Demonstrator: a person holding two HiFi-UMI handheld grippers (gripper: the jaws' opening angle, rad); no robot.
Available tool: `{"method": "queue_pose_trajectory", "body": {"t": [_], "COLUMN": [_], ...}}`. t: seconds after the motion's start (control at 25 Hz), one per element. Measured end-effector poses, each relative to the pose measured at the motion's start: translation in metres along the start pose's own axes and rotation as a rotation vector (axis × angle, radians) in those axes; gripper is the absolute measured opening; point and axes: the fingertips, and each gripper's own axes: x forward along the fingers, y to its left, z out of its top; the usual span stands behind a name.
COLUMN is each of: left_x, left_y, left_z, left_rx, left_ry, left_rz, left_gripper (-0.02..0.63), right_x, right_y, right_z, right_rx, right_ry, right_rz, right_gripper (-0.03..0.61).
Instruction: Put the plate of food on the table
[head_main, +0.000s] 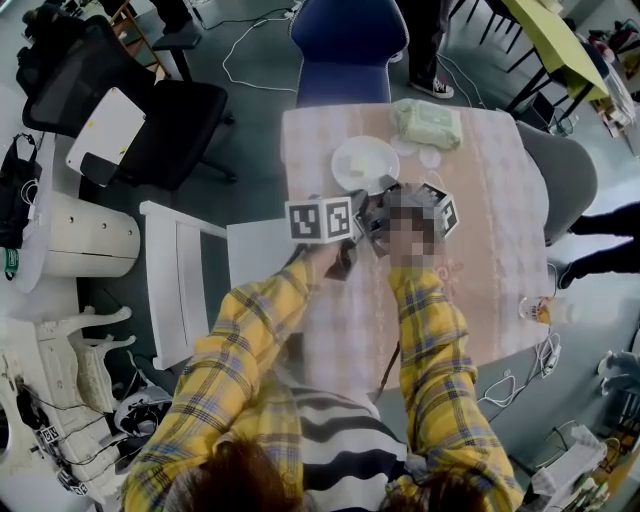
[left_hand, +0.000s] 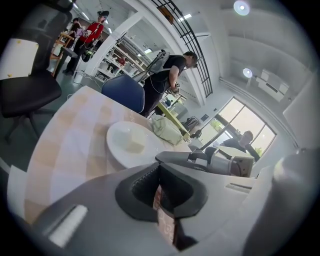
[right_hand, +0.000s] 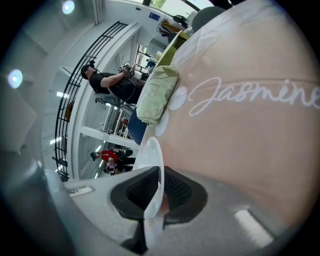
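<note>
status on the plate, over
Right gripper shut on rim of plate of food. Left gripper shut, empty. Plate down at tablecloth, contact unclear. Wipes pack beyond, clear.

1. The plate is round, white and shallow. It lies about level at the far side of the desk, left of the middle. Its near rim is pinched between the right tongs, which are closed on it. Whether its base rests fully on the cloth cannot be told.
2. The food is a single pale, off-white block sitting near the middle of the plate.
3. The desk is roughly square and covered with a pale pink checked cloth bearing white script lettering.
</note>
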Motion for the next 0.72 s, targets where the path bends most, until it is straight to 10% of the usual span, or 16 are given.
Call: {"method": "queue_pose_trajectory", "body": {"t": [0.72], "left_x": [0.004], "left_y": [-0.001], "left_z": [-0.007], "left_rx": [0.075], "left_ry": [0.028], "left_rz": [0.042], "left_gripper": [-0.002], "right_x": [-0.022], "right_y": [-0.001], "right_z": [0.008], "right_rx": [-0.539], "right_ry": [-0.012], "right_rz": [-0.197], "right_gripper": [0.046]}}
